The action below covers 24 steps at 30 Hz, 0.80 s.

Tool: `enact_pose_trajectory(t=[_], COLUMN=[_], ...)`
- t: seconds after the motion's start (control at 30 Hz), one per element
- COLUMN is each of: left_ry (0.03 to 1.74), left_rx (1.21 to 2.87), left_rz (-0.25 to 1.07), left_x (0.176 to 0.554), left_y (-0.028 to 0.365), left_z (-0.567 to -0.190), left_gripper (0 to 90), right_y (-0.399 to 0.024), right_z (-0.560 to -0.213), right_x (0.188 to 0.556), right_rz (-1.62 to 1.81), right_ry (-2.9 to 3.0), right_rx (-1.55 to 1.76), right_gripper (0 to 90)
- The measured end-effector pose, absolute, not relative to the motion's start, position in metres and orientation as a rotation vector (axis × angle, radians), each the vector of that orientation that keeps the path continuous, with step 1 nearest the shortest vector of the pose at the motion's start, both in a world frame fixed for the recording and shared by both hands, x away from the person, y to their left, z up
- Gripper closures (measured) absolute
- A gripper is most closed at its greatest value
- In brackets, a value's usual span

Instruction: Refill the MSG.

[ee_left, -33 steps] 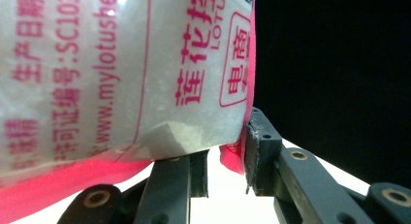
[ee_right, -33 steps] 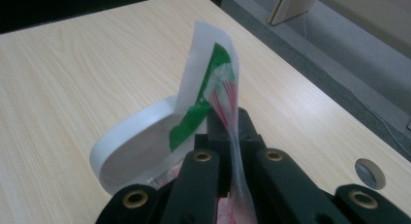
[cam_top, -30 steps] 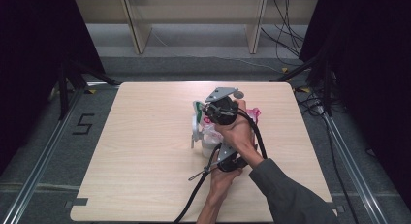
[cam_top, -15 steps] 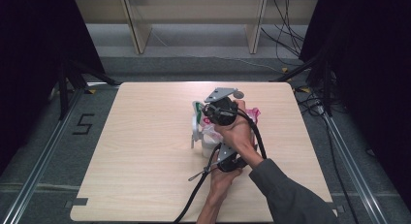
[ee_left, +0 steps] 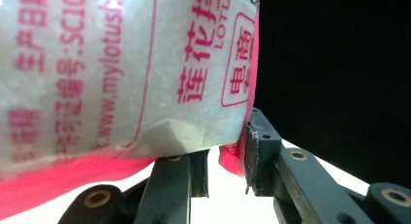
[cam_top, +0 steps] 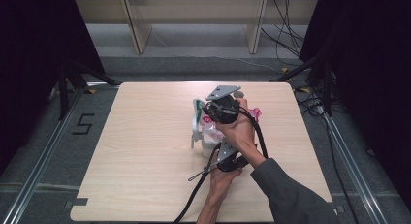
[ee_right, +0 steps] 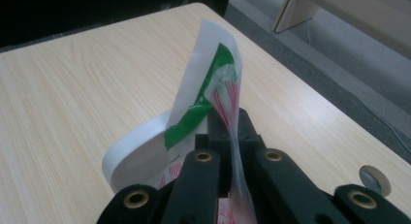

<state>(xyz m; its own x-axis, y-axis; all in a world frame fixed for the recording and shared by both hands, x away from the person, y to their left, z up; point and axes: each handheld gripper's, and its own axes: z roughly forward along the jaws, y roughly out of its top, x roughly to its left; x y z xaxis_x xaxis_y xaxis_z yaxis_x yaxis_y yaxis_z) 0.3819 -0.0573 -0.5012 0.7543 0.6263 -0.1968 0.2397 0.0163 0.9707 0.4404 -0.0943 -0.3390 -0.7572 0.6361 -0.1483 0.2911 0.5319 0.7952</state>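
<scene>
A clear plastic bag [cam_top: 211,132] of white grains with pink print and a green-and-white top stands near the table's middle. My right gripper [cam_top: 202,112] is above it, shut on the bag's thin top edge [ee_right: 224,90]. In the right gripper view [ee_right: 227,124] the film runs down between the closed jaws. My left gripper [cam_top: 215,149] comes at the bag from the near side, low. In the left gripper view [ee_left: 226,171] the jaws stand apart, and the bag's pink bottom seam [ee_left: 231,158] hangs in the gap, against the right-hand jaw.
A curved white band [ee_right: 127,147] rises from the table below the bag's top. A small grey disc [cam_top: 238,94] lies on the wooden table [cam_top: 145,151] just behind the bag. Cables [cam_top: 196,195] trail toward the front edge. A shelf unit [cam_top: 194,20] stands beyond the table.
</scene>
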Motion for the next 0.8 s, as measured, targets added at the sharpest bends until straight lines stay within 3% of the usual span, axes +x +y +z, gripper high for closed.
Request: enact_pose_trajectory(t=[0.8], left_ry=[0.698], left_rx=[1.548], left_rz=[0.329], left_x=[0.3821], left_y=[-0.0599], left_z=[-0.5026], left_gripper=[73.7], right_y=[-0.0931], right_z=[-0.3404], right_x=[0.4416], right_rz=[1.061], right_ry=[2.359], right_rx=[0.748], right_gripper=[90.0])
